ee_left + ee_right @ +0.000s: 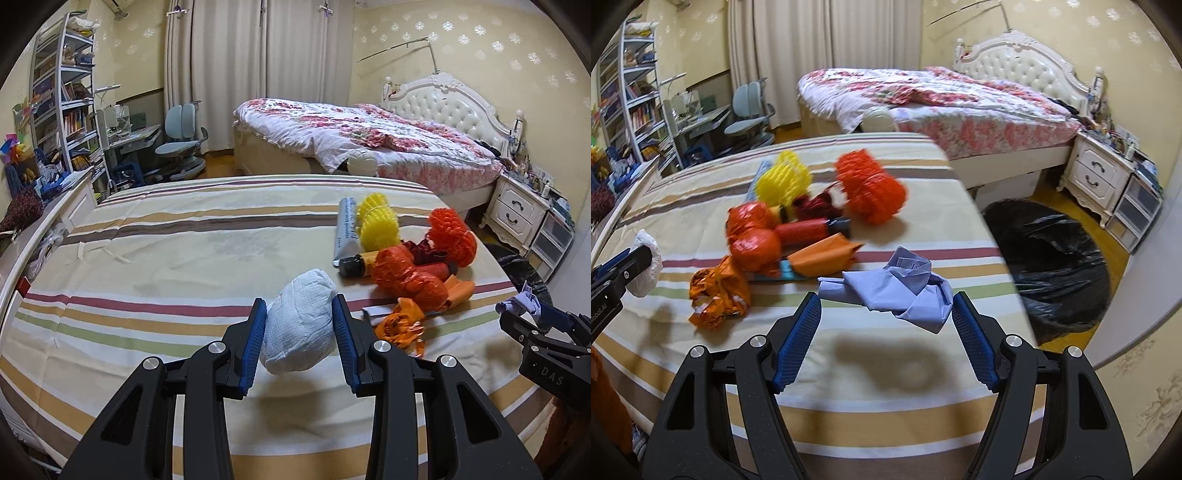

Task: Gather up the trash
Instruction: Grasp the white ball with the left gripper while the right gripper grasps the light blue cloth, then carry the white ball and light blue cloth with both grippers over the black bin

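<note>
Pinching one white wad [299, 321], the left claw [300, 314] hovers; the right claw [886, 312] pinches one blue paper [897, 291].

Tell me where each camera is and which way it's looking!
Left wrist view: sits on the left gripper, looking forward over the striped table toward the floral bed; its own two fingers clamp a white wad.
Right wrist view: sits on the right gripper, facing the same way; its fingers hold crumpled blue paper, with a black trash bag on the floor at right.
Shared: both see the orange and yellow trash pile and each other's gripper.
</note>
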Demonstrator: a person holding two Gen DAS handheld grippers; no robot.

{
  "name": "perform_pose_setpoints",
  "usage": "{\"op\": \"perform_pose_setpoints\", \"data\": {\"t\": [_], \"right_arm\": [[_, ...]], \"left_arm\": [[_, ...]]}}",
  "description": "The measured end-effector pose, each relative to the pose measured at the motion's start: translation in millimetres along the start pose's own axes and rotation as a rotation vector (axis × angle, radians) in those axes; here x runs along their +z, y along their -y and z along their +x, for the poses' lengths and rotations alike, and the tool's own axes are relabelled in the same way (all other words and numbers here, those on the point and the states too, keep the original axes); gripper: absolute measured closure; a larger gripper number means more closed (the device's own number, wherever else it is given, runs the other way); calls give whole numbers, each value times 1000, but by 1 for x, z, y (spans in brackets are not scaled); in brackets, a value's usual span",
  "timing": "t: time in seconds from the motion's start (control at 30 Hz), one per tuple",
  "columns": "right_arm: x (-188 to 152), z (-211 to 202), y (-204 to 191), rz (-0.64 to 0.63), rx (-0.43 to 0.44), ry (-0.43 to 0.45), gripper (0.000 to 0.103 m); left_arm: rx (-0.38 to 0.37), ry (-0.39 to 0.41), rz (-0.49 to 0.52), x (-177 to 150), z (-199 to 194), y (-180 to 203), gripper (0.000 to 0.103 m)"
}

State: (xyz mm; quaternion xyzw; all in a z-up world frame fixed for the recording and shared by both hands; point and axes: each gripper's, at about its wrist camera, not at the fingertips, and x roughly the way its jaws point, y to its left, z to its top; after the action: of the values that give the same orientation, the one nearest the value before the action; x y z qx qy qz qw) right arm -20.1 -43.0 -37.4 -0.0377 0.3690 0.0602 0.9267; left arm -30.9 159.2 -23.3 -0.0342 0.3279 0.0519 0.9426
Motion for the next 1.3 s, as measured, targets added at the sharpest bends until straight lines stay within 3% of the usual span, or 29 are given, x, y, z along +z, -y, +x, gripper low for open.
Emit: {"op": "perform_pose_setpoints", "data": {"t": [0.37,0.67,1.3], "right_arm": [[18,-7,95,92,-166,75,32],[31,18,159,161,-231,79,32],[45,86,229,213,-262,1,31]], "left_arm": [[-151,64,121,36,3,99,65],[-250,46,211,49,34,183,65],[-255,-5,301,65,111,279,65]]}}
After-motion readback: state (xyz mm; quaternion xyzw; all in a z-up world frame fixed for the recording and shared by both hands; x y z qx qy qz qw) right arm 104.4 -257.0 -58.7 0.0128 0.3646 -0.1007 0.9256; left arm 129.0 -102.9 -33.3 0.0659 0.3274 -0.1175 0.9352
